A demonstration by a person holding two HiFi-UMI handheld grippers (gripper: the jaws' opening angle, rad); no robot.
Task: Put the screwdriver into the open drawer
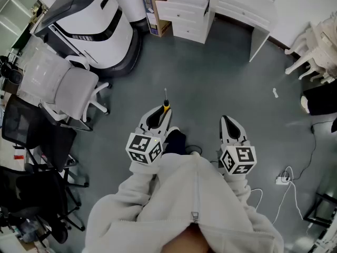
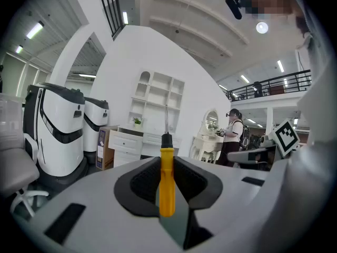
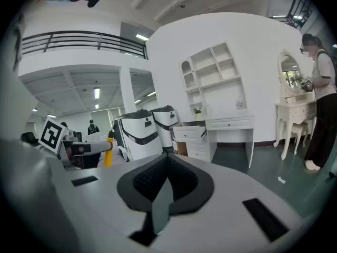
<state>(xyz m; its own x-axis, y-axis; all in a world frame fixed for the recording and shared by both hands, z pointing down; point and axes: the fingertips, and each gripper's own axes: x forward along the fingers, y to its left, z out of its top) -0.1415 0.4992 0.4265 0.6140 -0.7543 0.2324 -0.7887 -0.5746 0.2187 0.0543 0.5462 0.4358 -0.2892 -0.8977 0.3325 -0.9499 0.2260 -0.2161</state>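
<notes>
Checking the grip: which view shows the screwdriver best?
Left gripper view: the screwdriver sits centred, clamped by the left gripper. Head view shows only its shaft end; right gripper view, a yellow handle.

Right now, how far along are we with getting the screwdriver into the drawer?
Done: the screwdriver is picked up, clamped in the left gripper. In hand: the carry, since the open drawer is far ahead, not yet reached. Left: approach it and put the screwdriver inside. The right gripper is shut and empty.
</notes>
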